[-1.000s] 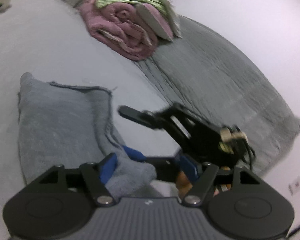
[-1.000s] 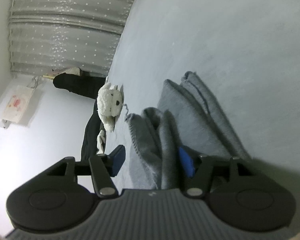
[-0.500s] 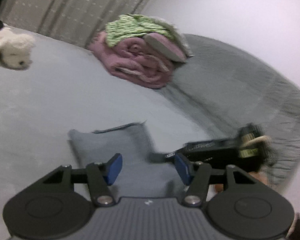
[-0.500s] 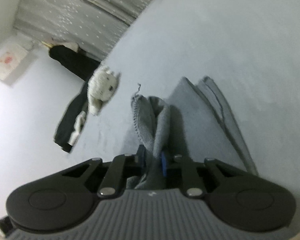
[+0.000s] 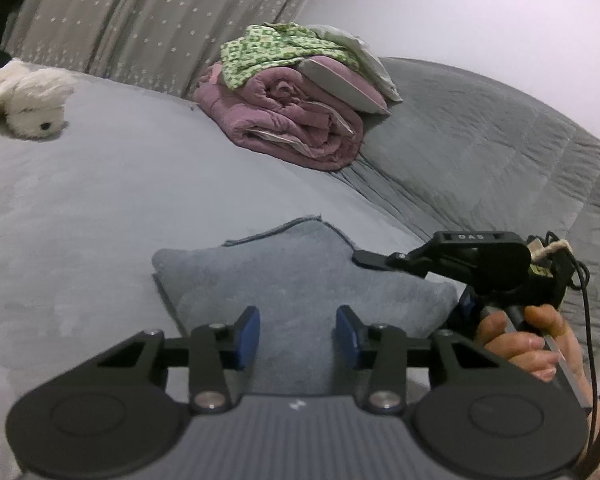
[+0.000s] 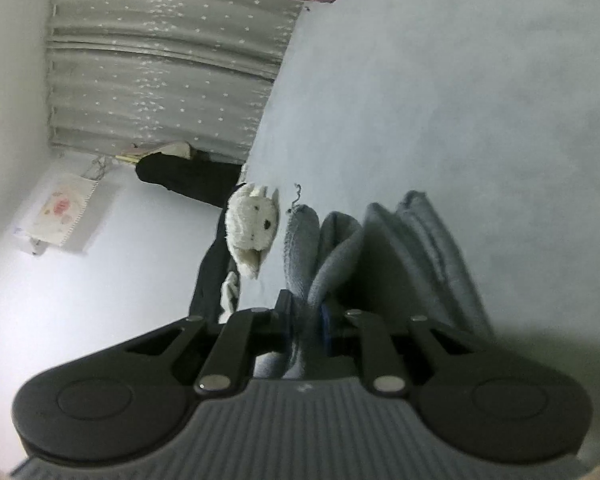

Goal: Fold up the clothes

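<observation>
One grey bed (image 5: 100, 208) fills my view, with a rolled pink quilt (image 5: 296, 128) far back and a white plush toy (image 5: 28, 104) at its left edge. A folded grey cloth (image 5: 300, 280) lies just ahead. My left gripper (image 5: 298, 332) hangs over it, fingers spread and holding nothing. My right gripper (image 6: 306, 320) pinches a raised fold of that cloth.

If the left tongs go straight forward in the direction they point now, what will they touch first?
Most likely the grey garment: the open left tongs point over it and it fills the gap between their pads. How high they hang above it is unclear. Beyond it lies only the bed cover.
</observation>
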`<state>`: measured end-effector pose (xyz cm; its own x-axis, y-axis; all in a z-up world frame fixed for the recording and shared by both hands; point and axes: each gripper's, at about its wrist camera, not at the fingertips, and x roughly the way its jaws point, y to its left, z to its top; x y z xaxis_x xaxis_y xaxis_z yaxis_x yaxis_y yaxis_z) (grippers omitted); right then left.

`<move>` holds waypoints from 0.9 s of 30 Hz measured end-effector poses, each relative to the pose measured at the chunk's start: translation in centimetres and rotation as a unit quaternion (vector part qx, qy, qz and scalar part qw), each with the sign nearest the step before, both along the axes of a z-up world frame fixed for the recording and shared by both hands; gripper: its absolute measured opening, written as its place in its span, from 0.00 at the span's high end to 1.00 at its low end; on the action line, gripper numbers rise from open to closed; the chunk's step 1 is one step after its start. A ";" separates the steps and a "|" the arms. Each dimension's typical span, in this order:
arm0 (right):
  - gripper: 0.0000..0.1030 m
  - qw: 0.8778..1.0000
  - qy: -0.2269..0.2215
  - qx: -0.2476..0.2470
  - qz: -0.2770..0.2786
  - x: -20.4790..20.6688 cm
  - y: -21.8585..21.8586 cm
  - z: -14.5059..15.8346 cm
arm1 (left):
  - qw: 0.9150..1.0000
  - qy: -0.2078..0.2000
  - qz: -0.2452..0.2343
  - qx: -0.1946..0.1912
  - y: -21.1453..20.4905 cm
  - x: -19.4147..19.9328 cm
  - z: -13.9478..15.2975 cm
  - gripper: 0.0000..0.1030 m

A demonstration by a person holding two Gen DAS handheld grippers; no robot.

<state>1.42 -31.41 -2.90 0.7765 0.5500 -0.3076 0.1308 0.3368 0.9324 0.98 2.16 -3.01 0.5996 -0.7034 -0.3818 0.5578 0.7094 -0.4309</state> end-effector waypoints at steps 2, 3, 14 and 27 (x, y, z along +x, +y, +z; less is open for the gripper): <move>0.82 1.000 0.011 -0.010 0.000 -0.3 -0.2 0.0 | 1.000 -0.003 -0.008 0.005 -0.6 0.0 -0.1 0.58; 0.82 1.000 0.017 -0.013 -0.001 -0.2 -0.3 -0.1 | 1.000 -0.006 -0.013 0.009 -0.9 -0.1 -0.2 0.58; 0.64 0.990 0.006 -0.138 -0.002 -1.9 -1.0 1.5 | 0.996 -0.036 -0.050 0.060 -3.0 -1.4 -0.6 0.59; 0.42 0.989 -0.020 -0.126 0.070 -5.6 0.2 2.2 | 0.999 -0.032 -0.007 0.037 -1.2 0.2 0.3 0.70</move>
